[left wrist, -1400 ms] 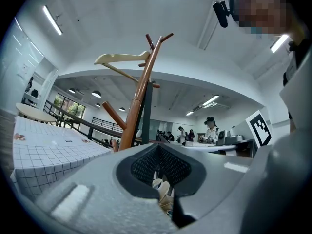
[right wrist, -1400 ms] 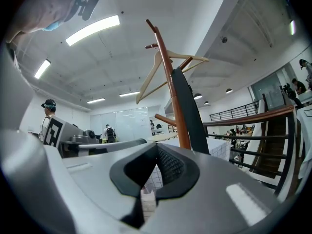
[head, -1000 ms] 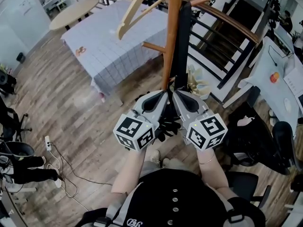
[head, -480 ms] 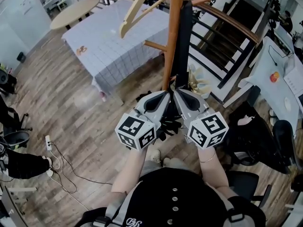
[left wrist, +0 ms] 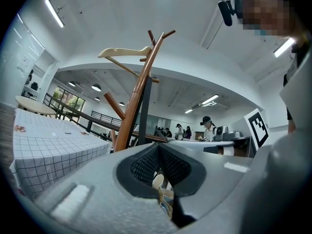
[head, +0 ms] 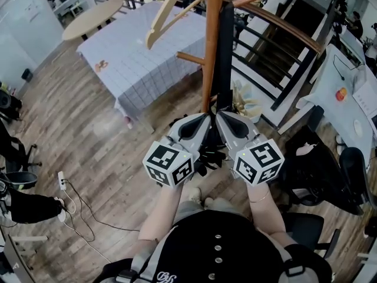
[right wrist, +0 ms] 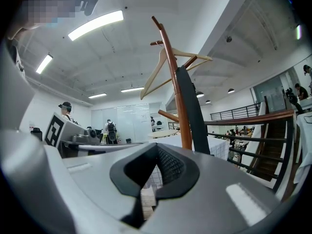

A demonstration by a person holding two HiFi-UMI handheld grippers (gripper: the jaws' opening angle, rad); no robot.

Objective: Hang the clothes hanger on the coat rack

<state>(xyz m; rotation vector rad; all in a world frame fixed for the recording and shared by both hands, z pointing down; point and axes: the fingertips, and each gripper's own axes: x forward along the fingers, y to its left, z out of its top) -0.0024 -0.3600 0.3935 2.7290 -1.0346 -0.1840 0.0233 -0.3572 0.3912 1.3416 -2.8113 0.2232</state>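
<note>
- Pale wooden clothes hanger with a thin lower bar hangs high on the reddish-brown wooden coat rack, on a peg near the top of the pole. Judged from this, the hanging is already done.
- Both gripper views show it from below: it leans out to one side of the coat rack pole, free of both claws.
- My judgement on handling: the hanger looks light and stiff, so it should not bend. Its smooth wood may slide between the pads, and it can swing on its hook if pushed.
- If it must be taken again, the best place seems to be one sloping arm close to the neck. There the wood is thickest and the hanger turns least. The thin lower bar looks weaker.
- Left claw is closed, pads together, with nothing between them; only floor shows behind.
- Right claw looks closed in the same way, and it also holds nothing.
- Both claws are low in front of the coat rack, side by side, well below the hanger.
- Beside the pole runs a dark flat strip. A bench with white chequered cloth stands behind the coat rack, to its left in the head view.
</note>
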